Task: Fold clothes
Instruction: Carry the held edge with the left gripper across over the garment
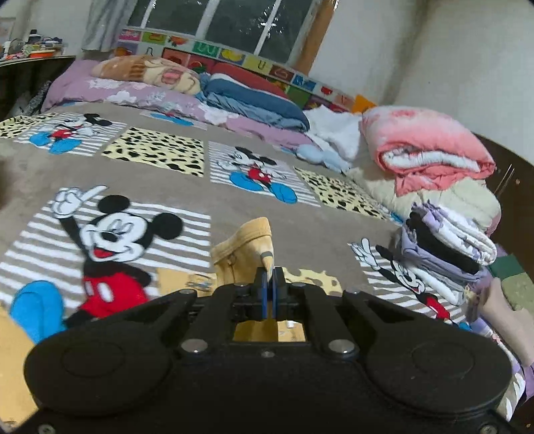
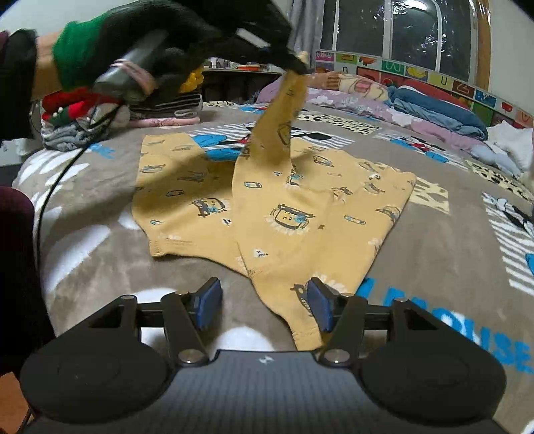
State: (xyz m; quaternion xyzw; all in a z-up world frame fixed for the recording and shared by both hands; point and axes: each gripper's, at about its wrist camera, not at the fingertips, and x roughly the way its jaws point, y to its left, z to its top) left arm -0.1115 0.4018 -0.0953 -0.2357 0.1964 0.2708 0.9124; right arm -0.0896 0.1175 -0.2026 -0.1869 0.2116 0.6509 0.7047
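Yellow printed garment (image 2: 287, 213) lies flat, one end lifted upright.

The left wrist view sits low over the bed (image 1: 300, 230), looking along the left claw (image 1: 269, 267) across the cartoon blanket (image 1: 140, 233) toward the window (image 1: 233, 23) and a folded stack at right. The right wrist view looks from the bed's near edge, just above the right claw (image 2: 263, 307), facing the same window (image 2: 400, 36). Both share the blanket (image 2: 450, 240), the yellow garment (image 2: 293, 213) and the bedding by the wall.
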